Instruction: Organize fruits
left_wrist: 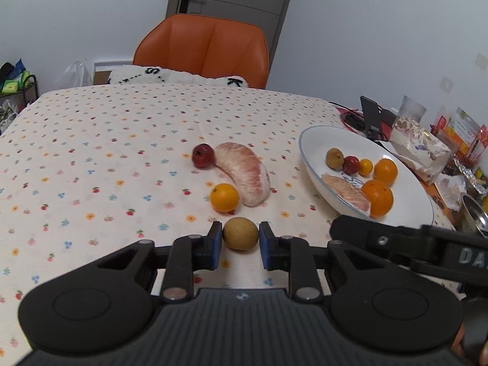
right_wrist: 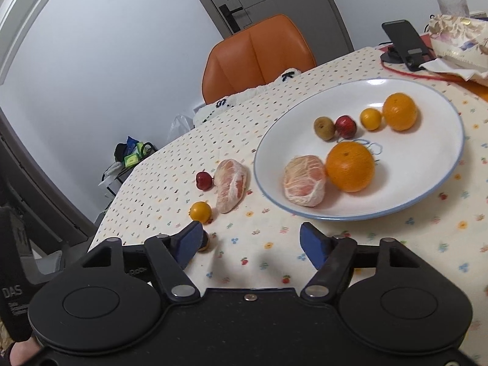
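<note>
A small brown round fruit (left_wrist: 240,233) sits low on the tablecloth between the blue pads of my left gripper (left_wrist: 240,242), which is shut on it, a pad touching each side. Just beyond lie a small orange (left_wrist: 224,197), a peeled pomelo segment (left_wrist: 244,177) and a small red fruit (left_wrist: 203,155). The white plate (left_wrist: 311,164) at right holds two oranges, a small yellow fruit, a red one, a brown one and a pomelo piece (right_wrist: 305,181). My right gripper (right_wrist: 251,244) is open and empty, in front of the plate (right_wrist: 289,128).
An orange chair (left_wrist: 202,45) stands at the table's far edge with a white cushion. A phone on a stand (right_wrist: 404,42), a patterned bag (right_wrist: 457,39), a glass and packets crowd the table's right side. A metal cup (left_wrist: 472,216) stands near the plate.
</note>
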{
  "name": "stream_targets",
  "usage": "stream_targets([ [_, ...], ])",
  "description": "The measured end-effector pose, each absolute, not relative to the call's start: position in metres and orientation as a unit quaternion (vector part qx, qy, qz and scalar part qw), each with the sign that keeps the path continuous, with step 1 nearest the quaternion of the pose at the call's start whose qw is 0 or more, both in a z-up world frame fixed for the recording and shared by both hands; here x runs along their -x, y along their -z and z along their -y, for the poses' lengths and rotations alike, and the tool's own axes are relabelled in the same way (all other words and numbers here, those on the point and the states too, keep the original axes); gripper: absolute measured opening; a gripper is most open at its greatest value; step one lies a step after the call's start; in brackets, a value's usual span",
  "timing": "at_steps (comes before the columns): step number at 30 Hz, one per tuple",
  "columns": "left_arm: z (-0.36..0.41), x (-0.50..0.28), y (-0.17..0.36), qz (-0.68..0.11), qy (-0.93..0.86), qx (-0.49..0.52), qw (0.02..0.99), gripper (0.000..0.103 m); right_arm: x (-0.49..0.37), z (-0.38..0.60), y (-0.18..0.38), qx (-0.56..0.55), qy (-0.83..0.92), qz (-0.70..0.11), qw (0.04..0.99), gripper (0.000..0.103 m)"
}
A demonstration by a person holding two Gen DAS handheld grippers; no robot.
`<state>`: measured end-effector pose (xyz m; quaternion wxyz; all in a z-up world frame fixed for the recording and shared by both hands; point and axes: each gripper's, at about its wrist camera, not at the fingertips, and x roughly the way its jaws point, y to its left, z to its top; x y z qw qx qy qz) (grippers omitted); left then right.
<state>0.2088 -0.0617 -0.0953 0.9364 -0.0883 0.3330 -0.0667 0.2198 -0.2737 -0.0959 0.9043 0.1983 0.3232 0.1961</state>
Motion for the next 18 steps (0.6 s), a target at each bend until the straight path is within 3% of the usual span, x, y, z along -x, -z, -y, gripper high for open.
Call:
stream_targets([
  [13, 0.021, -0.204, 0.087, -0.319, 0.037, 0.108, 0.941, 0.024, -0.234, 0.236, 0.101, -0.201, -0.186, -0.321, 0.907, 0.049],
  [18, 0.008, -0.2, 0.086, -0.314, 0.027, 0.116, 0.942, 0.024, -0.239, 0.222, 0.101, -0.183, -0.174, -0.312, 0.916, 0.048],
])
